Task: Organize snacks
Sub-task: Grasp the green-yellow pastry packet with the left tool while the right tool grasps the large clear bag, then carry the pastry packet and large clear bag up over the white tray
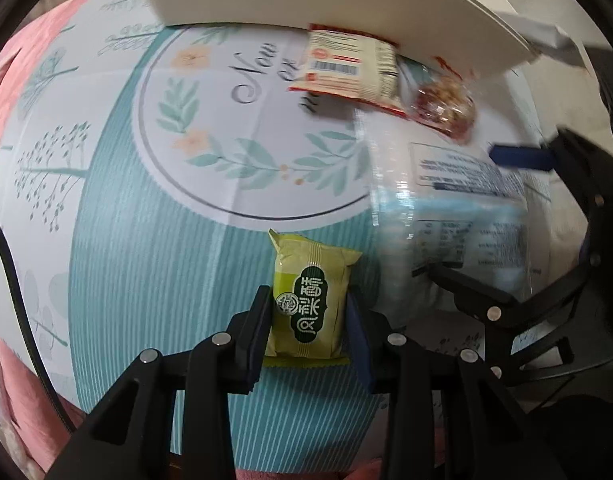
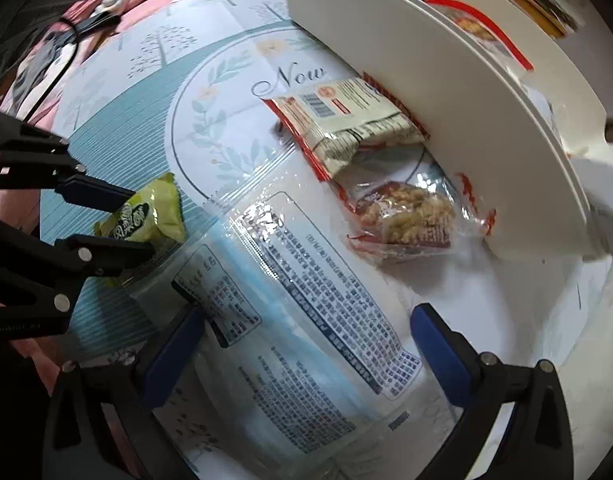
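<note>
Left tool (image 1: 308, 316) level, clamped around green snack packet (image 1: 310, 300) above tablecloth (image 1: 146, 240).

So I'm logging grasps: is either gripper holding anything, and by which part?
The left gripper pinches the small green snack packet across its two side edges. The right gripper is open, holding nothing.

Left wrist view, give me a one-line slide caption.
Left tool grips a green snack packet above the patterned tablecloth.
</note>
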A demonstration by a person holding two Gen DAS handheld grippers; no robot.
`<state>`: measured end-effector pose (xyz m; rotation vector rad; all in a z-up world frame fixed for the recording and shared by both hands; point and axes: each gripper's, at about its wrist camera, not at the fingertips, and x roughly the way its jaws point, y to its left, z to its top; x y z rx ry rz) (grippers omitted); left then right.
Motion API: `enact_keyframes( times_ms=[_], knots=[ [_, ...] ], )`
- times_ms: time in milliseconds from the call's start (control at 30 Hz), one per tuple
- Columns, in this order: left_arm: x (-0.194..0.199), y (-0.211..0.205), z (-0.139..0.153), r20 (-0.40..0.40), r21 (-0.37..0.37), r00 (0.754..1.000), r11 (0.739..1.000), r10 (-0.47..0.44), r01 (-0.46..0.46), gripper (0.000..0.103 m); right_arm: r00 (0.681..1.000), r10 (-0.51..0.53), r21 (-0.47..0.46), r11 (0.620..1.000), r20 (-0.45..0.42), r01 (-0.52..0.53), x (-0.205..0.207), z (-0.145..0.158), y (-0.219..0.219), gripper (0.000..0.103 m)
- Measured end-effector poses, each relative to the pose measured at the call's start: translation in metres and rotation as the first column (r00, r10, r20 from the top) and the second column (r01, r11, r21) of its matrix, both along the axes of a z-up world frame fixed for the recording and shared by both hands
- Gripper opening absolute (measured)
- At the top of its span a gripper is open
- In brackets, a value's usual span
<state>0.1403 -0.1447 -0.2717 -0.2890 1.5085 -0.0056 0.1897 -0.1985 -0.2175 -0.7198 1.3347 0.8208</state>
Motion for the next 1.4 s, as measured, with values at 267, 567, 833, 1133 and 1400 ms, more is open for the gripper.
enact_keyframes(
  times_ms=[267, 567, 833, 1133, 1400],
  knots=[
    [-0.025, 0.025, 0.021, 0.049, 0.012, 0.996, 0.997, 0.078, -0.079, 0.035, 0.990, -0.134, -0.061, 0.989, -0.035, 0.131, -0.005, -0.003, 0.001, 0.102],
    [-0.043, 0.050, 0.057, 0.103, 0.019, 0.989, 0.994, 0.107, -0.110, 0.035, 0.945, -0.323, -0.041, 0.946, -0.057, 0.321, -0.020, 0.009, -0.024, 0.077],
    [-0.029, 0.074, 0.089, 0.156, 0.027, 0.982, 0.993, 0.109, -0.115, 0.035, 0.895, -0.443, 0.003, 0.896, -0.041, 0.444, -0.028, 0.027, -0.052, 0.020],
    [-0.019, 0.092, 0.112, 0.199, 0.022, 0.979, 0.998, 0.048, -0.053, 0.035, 0.829, -0.554, 0.038, 0.829, -0.081, 0.558, -0.038, 0.047, -0.061, 0.004],
    [-0.006, 0.114, 0.139, 0.240, 0.015, 0.970, 0.999, -0.041, 0.038, 0.035, 0.790, -0.604, 0.087, 0.786, -0.102, 0.612, -0.052, 0.080, -0.044, 0.002]
  ],
)
